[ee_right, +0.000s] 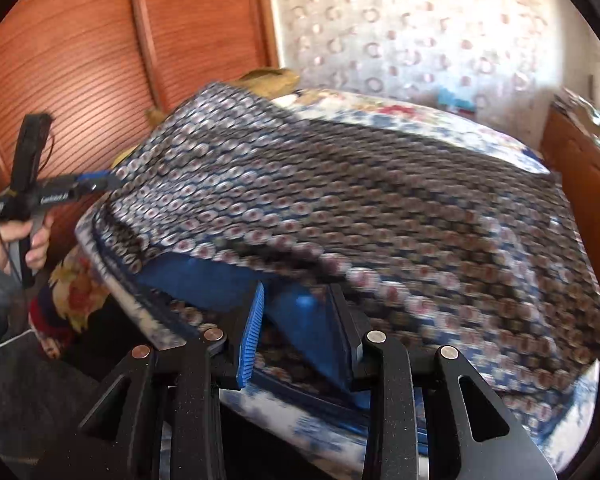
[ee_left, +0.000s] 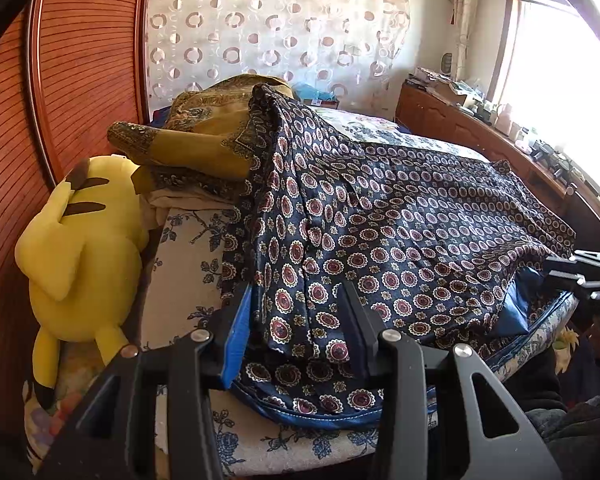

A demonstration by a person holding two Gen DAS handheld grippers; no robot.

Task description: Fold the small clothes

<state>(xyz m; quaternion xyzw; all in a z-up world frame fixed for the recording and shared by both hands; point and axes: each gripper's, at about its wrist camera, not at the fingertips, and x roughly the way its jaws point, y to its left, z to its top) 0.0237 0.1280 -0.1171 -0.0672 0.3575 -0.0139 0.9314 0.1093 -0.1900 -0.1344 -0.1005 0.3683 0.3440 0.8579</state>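
A navy medallion-print garment [ee_left: 380, 232] lies draped across the near end of the bed [ee_left: 188, 248], its long axis running along the bed's near edge, with one part heaped up toward the olive patterned cloth [ee_left: 204, 136] piled at the far left corner. The left tongs [ee_left: 296, 316] sit at the near-left end of the fabric, fingers spread with a fold of the print passing between them; whether they bear on the cloth cannot be told. The right tongs [ee_right: 300, 312] work the other end of the same hem, fingers likewise apart around the plain blue lining [ee_right: 308, 320] turned up at the near edge, in a view smeared by motion. Each pair thus stands at its own end of the garment, the cloth stretching directly ahead of both and away toward the headboard side. The next fold appears to turn on both ends lifting together across that long axis. A yellow plush toy [ee_left: 80, 248] rests off the bed's left edge.
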